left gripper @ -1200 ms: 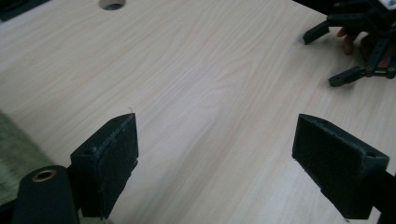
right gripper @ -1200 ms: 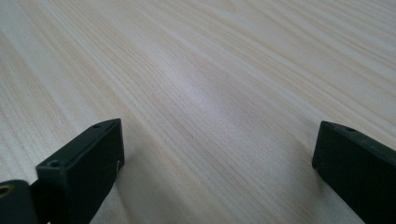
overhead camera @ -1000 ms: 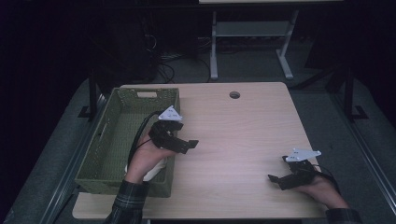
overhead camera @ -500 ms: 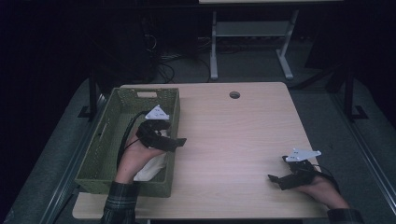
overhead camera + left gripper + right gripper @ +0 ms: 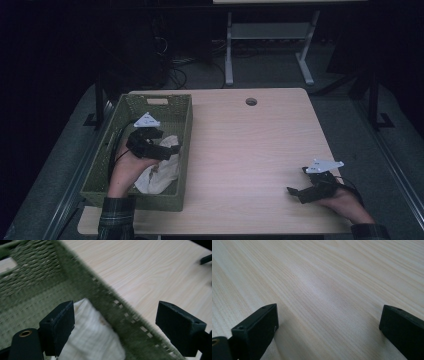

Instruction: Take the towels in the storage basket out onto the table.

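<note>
White cloth (image 5: 161, 167) lies crumpled in the near part of the green woven basket (image 5: 182, 107), at the table's (image 5: 250, 150) left side. Left gripper (image 5: 167, 148) hovers just above the cloth, jaws spread wide and straddling the basket's right wall in the left gripper view, pinching nothing. Right gripper (image 5: 296, 192) rests low on bare wood near the table's right front corner, jaws also spread, empty. Step looks like the reach for the cloth. Next: drop the left gripper inside the wall, close on a fold, lift clear.
</note>
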